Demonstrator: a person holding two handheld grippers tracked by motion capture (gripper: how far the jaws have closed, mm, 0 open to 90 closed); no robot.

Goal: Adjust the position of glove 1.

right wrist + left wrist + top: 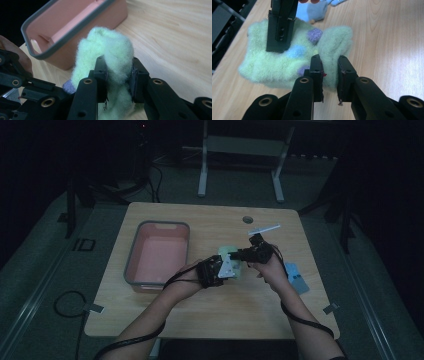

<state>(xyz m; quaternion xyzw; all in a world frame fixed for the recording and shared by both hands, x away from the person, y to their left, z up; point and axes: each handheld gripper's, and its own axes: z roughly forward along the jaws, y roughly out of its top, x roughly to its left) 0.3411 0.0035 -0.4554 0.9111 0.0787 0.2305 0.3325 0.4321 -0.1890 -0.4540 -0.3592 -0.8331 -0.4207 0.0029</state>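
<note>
A fuzzy light green sock (267,67) with purple and blue dots hangs just above the wooden table (210,305), held between both grippers. My left gripper (329,58) is shut on a fold at one edge of it. My right gripper (118,60) is shut on the sock's (105,42) bunched other end. In the high view the two grippers meet mid-table, the left gripper (220,267) just left of the right gripper (245,254), with the sock (229,250) peeking out between them. One black jaw of the right gripper reaches down onto the sock in the left gripper view.
An open pink bin (134,255) with a grey rim stands on the left half of the table, close beside the hands. A blue sock (296,277) lies to the right. A pale stick (264,228) and a round grommet (247,219) lie toward the far edge.
</note>
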